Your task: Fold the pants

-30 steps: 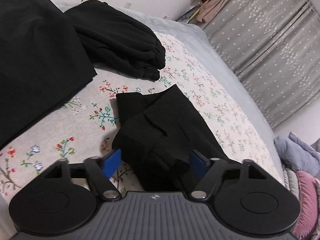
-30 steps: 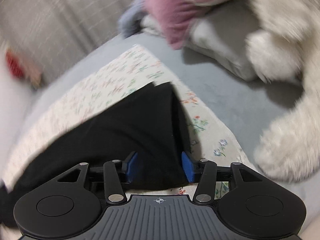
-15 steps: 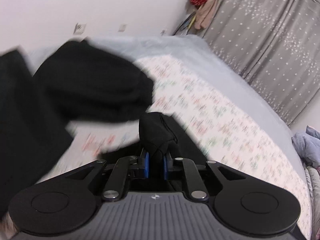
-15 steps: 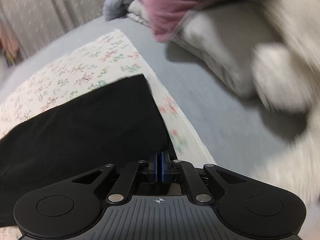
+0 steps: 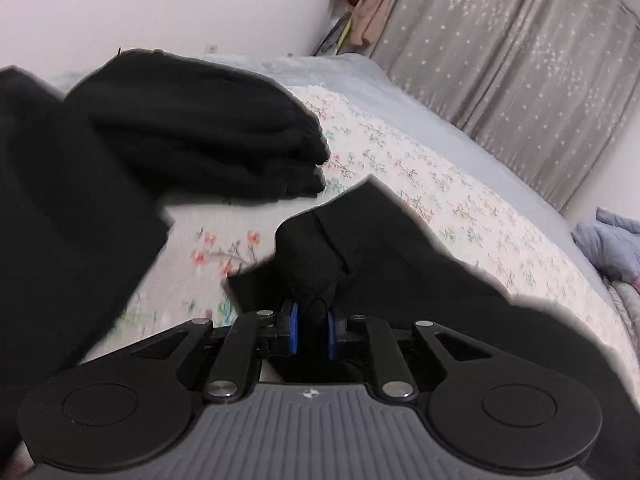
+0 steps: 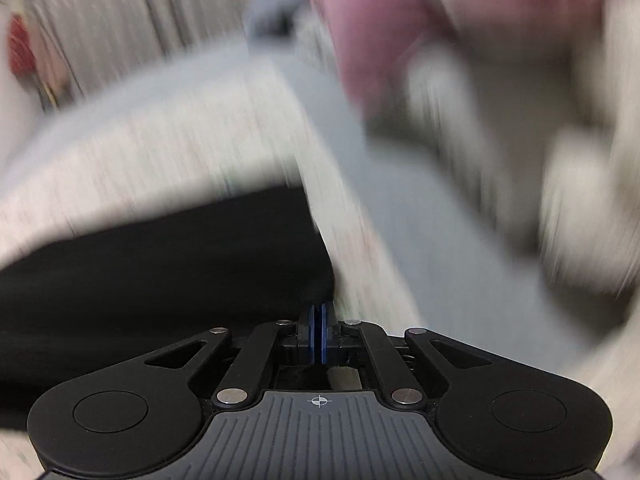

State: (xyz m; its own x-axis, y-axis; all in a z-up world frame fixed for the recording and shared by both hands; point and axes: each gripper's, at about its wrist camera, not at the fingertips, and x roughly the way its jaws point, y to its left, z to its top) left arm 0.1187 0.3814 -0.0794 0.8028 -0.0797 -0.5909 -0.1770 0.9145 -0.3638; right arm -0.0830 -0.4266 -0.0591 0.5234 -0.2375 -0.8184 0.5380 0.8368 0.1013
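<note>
On the bed (image 5: 460, 184), both tools, left (image 5: 311, 330) and right (image 6: 319, 334), are pinching the black pants (image 5: 384, 248) at opposite ends, likely starting a fold; next, bringing both ends together evenly.

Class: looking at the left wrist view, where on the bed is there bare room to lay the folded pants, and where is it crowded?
Free: the floral sheet between the held pants and the curtain. Crowded: the left, where a stack of black clothes lies.
</note>
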